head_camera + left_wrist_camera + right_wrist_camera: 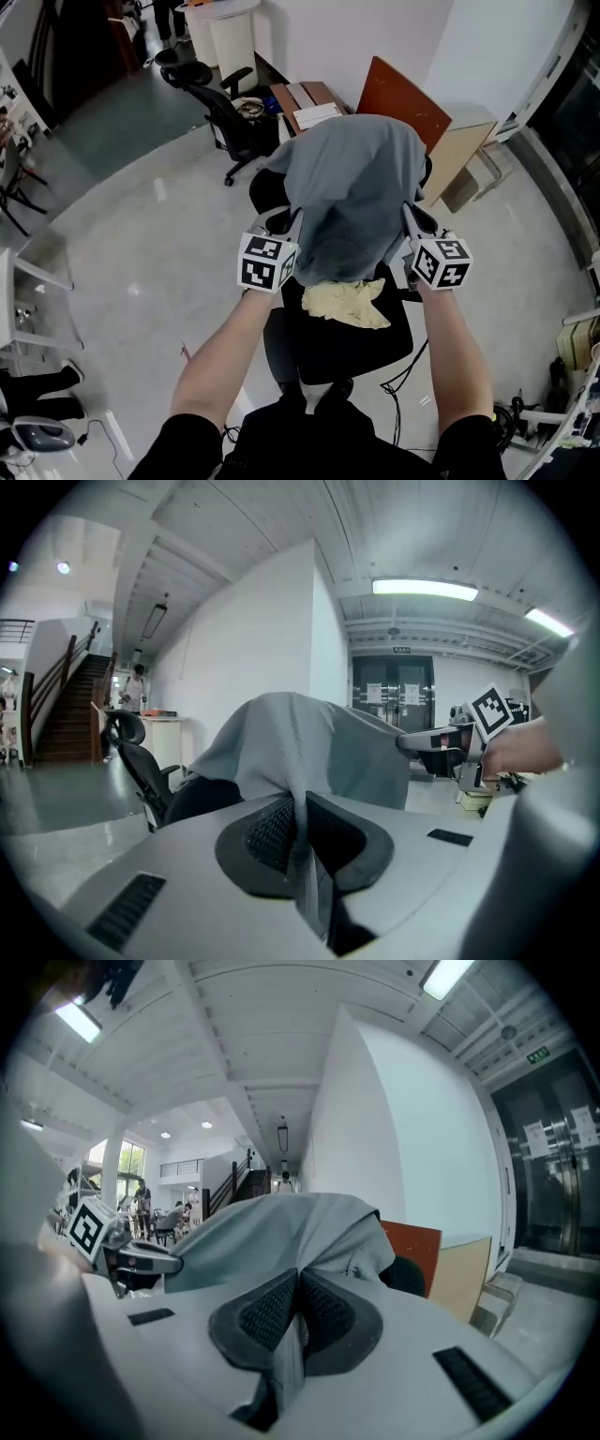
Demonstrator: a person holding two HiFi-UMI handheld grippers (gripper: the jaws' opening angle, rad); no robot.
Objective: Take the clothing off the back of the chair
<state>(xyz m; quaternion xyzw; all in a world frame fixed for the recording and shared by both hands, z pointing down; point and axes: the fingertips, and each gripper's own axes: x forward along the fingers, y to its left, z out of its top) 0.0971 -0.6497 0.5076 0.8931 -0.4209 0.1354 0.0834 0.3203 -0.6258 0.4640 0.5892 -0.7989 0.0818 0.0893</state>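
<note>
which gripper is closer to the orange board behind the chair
Right. The right gripper is shut on the grey garment at its edge on the orange board side; the left gripper is shut on the opposite edge, with the garment between it and the board.

A gray shirt drapes the black chair's back. The left gripper at its eight o'clock and the right gripper at four apparently pinch its edges. A yellow cloth lies at six.

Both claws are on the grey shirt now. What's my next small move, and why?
The left claw and right claw are each shut on the grey shirt, which drapes over the chair back. So probably lift both together, up and toward you, to clear it.
</note>
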